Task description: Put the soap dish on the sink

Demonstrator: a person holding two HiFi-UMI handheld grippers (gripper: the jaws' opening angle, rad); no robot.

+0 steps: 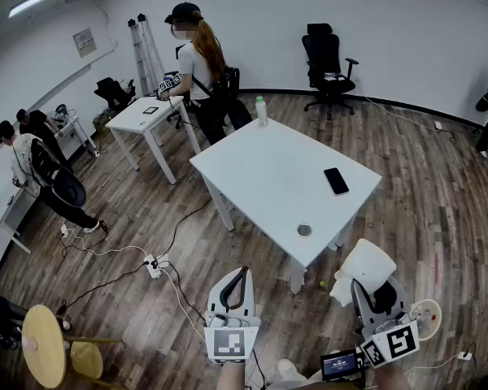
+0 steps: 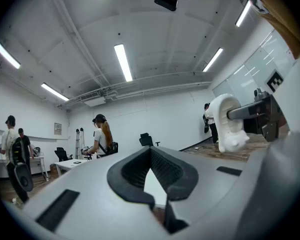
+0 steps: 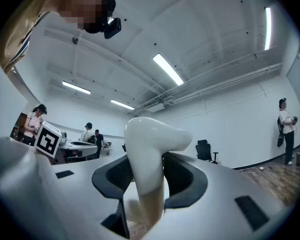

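The soap dish (image 1: 366,268) is a white, curved ceramic piece. My right gripper (image 1: 372,287) is shut on it at the bottom right of the head view. In the right gripper view the dish (image 3: 147,159) stands upright between the black pads (image 3: 182,179) and hides most of the gap. The left gripper view shows the dish (image 2: 229,124) off to its right. My left gripper (image 1: 244,271) is held beside it at bottom centre, shut, with nothing between its fingertips (image 2: 151,151). Both grippers hang over the wooden floor, short of the table. No sink is in view.
A white table (image 1: 260,169) stands ahead with a black phone (image 1: 336,180), a small round tin (image 1: 304,230) and a bottle (image 1: 261,110). A person (image 1: 197,63) works at a second table (image 1: 138,116). Cables and a power strip (image 1: 154,265) lie on the floor at left.
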